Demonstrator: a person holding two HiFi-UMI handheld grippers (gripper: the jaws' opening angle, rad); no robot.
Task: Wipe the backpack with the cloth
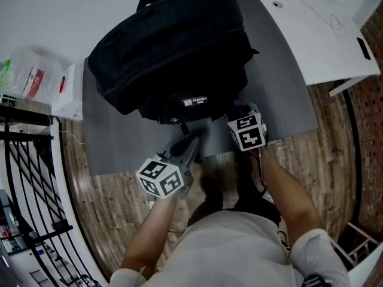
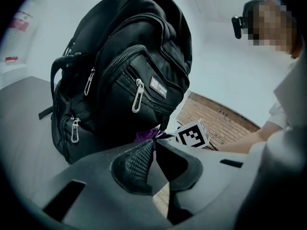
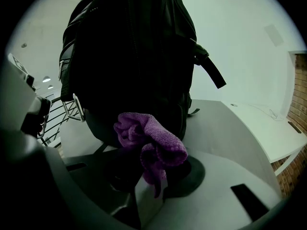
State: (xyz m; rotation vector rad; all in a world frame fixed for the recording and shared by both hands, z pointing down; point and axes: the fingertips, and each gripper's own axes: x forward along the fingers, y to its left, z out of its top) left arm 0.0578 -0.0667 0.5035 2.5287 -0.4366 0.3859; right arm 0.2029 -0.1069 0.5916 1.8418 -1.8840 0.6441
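A black backpack [image 1: 173, 46] stands on a grey tabletop [image 1: 281, 70], its front pockets and zippers facing me. My right gripper [image 3: 153, 169] is shut on a purple cloth [image 3: 151, 135], which bunches over the jaws right at the backpack's [image 3: 129, 56] lower front. In the head view the cloth [image 1: 239, 106] peeks out beside the bag's bottom right corner. My left gripper [image 1: 192, 143] sits just below the bag's base, jaw tips meeting with nothing between them. In the left gripper view the backpack [image 2: 124, 66] fills the left, with the cloth [image 2: 145, 134] just past the left gripper [image 2: 154, 143].
A white table [image 1: 323, 34] adjoins the grey one at the right. Clear plastic bags [image 1: 36, 76] lie at the left edge. A black metal rack [image 1: 24, 160] stands at the lower left over a wooden floor [image 1: 119, 202].
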